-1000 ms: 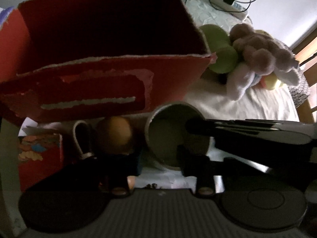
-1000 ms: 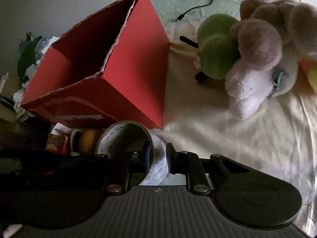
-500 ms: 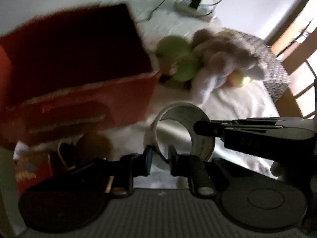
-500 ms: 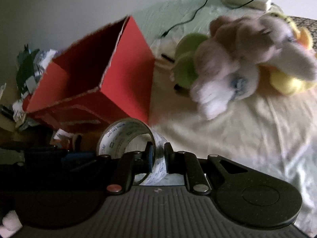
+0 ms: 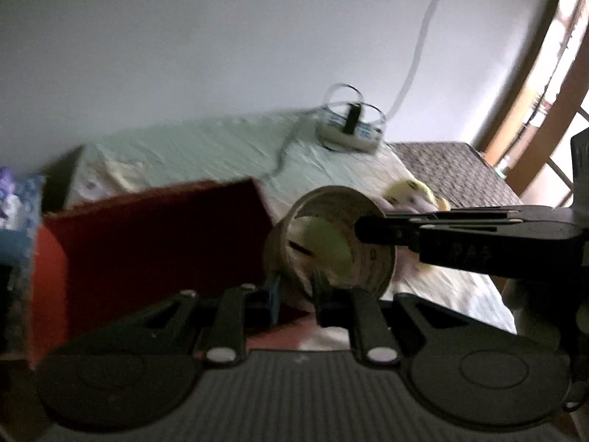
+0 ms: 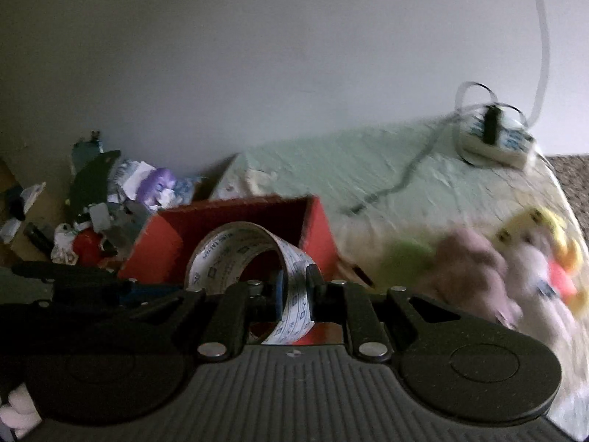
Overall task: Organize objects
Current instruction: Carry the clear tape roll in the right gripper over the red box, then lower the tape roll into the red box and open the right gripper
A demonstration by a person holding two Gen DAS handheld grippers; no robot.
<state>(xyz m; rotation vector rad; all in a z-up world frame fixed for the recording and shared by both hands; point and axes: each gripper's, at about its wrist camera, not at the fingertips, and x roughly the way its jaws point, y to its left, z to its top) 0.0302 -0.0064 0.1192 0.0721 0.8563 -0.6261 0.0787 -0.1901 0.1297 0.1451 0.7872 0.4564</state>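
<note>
Blurry picture here: the soft toys (image 6: 489, 272) right of the red box (image 6: 235, 235) are smeared, and the box's inside is too dark to read. Right hand-held gripper (image 6: 294, 291) is clamped on the tape roll (image 6: 254, 258), raised over the box. Left hand-held gripper (image 5: 294, 291) also pinches the roll's rim.

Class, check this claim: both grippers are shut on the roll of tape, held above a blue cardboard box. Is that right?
Not quite: the box is red, as the right wrist view shows. The left gripper and right gripper are both shut on the roll of tape.
</note>
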